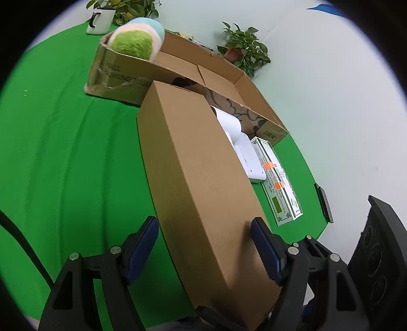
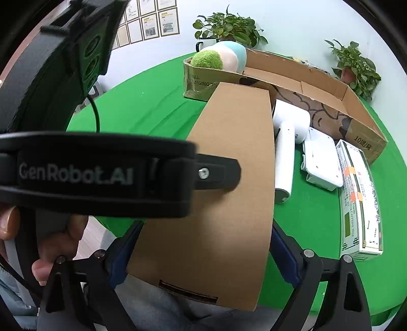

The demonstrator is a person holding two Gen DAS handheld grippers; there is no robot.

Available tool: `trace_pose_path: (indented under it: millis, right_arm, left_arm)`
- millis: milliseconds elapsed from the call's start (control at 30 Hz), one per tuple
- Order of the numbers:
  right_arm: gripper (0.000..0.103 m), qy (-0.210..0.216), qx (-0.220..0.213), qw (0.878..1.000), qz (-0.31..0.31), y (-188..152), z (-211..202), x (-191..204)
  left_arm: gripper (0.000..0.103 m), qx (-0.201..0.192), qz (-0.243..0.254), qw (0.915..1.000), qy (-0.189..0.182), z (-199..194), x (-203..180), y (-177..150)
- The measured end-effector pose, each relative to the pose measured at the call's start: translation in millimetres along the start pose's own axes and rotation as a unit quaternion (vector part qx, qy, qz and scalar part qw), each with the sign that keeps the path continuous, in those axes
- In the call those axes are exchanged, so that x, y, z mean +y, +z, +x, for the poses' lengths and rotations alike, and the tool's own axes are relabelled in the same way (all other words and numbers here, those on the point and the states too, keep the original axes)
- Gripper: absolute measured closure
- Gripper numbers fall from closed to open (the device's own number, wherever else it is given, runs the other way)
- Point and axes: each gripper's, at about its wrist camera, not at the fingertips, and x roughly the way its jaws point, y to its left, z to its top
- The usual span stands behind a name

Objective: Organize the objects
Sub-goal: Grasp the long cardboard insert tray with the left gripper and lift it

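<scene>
A long plain brown cardboard box [image 1: 201,183] is lying on the green tablecloth [image 1: 63,157], its near end overhanging the table edge toward the person; its far end is reaching the front wall of an open-topped shipping carton [image 1: 229,76] that is standing at the back of the table. The left gripper [image 1: 204,250] is straddling the near part of the brown box, its blue pads sitting at the two long sides; whether they are pressing on the cardboard I cannot tell. The right gripper [image 2: 203,252] is likewise bracketing the near end of the same box [image 2: 229,178]; its jaws are standing wide at either long edge, and whether they are gripping cannot be told. In the right wrist view the left gripper's black body is crossing over the box, a hand [image 2: 51,236] wrapping its handle.

A plush ball [image 1: 137,38] in green, pink and pale blue is sitting in the carton's far-left corner. Just right of the brown box a white hair dryer [image 2: 287,142] is lying on the cloth; beside it is lying a white flat device [image 2: 321,160]; further right is a long white printed box [image 2: 361,201] with orange stickers. A dark phone-like slab [image 1: 324,203] is resting near the table's right edge. Two potted plants [image 2: 229,25] and a white mug [image 1: 100,21] are standing behind the carton.
</scene>
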Motion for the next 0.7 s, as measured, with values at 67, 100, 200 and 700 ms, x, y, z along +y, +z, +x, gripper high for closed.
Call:
trace_pose_path:
  millis: [67, 100, 200, 700]
  right_arm:
    - [0.012, 0.022, -0.001, 1.000, 0.013, 0.7, -1.0, 0.0]
    - [0.012, 0.033, -0.001, 0.999, 0.019, 2.2, -0.5, -1.1]
    - [0.012, 0.074, 0.000, 0.996, 0.041, 5.4, -0.6, -0.2]
    - [0.015, 0.279, 0.026, 0.952, 0.126, 12.1, 12.8, -10.9]
  left_arm:
    - [0.028, -0.007, -0.008, 0.9999, 0.004, -9.8, 6.3, -1.5]
    - [0.026, -0.010, -0.015, 0.9998, 0.008, -12.7, 10.1, -2.2]
    - [0.023, -0.014, -0.044, 0.9990, 0.003, -21.9, 24.2, -3.3]
    - [0.044, 0.000, -0.075, 0.9972, 0.006, -28.3, 30.6, -2.4]
